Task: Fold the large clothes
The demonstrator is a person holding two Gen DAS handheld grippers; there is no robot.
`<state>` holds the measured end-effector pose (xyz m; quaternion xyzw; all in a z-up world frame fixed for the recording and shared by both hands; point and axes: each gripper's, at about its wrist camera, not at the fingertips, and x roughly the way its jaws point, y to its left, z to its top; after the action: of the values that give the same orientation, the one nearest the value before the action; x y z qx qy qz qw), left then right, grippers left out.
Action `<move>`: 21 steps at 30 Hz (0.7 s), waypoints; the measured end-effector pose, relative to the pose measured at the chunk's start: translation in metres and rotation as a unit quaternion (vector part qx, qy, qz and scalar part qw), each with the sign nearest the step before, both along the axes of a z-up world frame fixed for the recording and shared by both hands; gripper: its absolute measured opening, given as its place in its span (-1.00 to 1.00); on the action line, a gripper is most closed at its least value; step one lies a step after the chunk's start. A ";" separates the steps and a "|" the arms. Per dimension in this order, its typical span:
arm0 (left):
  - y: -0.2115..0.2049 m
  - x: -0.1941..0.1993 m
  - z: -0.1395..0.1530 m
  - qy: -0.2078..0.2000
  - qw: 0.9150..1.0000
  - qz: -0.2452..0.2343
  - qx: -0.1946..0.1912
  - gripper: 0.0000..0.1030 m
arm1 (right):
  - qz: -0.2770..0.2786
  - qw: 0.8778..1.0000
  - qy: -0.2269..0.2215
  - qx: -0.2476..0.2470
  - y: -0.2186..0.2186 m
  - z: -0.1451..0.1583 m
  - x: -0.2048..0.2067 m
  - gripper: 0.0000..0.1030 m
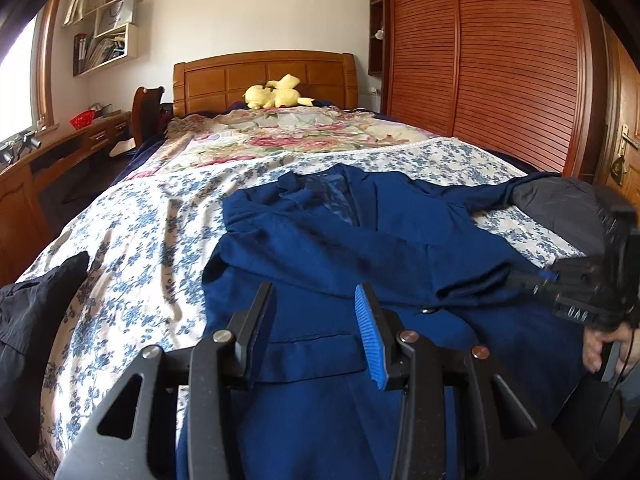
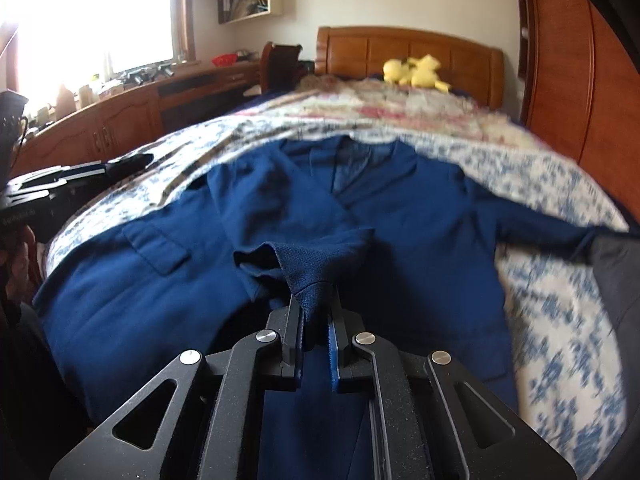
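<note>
Jacket: navy blue woven suit jacket (image 2: 400, 216) spread face-up mid-frame on floral bedsheet (image 1: 132, 240), ready for folding.
Right gripper (image 2: 316, 312): fingers pinching sleeve cuff (image 2: 304, 264), apparently to fold it inward.
Left gripper (image 1: 316, 320): fingers spread, empty, above hem.

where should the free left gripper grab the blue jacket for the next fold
Probably the near hem of the blue jacket, coming from the foot of the bed: that edge lies flat right ahead of the open left gripper. The right gripper already pinches a fold of cloth.

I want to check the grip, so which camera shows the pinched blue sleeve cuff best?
The right wrist view: the sleeve cuff sits centred, clamped in the right gripper. In the left wrist view, that gripper is blurred at the edge.
</note>
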<state>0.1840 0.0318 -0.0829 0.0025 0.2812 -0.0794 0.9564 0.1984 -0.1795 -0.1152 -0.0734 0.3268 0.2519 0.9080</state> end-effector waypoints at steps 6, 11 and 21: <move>-0.013 0.012 -0.007 0.006 1.000 -0.008 0.002 -0.24 | 0.006 1.000 0.010 -0.017 -0.001 -0.016 -0.010 -0.49; -0.020 0.027 -0.016 0.008 1.000 -0.016 0.004 -0.24 | 0.008 1.000 -0.008 -0.012 -0.001 -0.007 -0.019 0.02; -0.010 0.053 -0.050 0.015 1.000 -0.015 -0.011 -0.24 | 0.035 0.999 -0.010 -0.035 0.032 0.007 0.000 0.05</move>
<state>0.2368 0.0219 -0.1331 -0.0053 0.2950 -0.0967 0.9506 0.1982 -0.1478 -0.1078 -0.1186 0.3238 0.2710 0.8987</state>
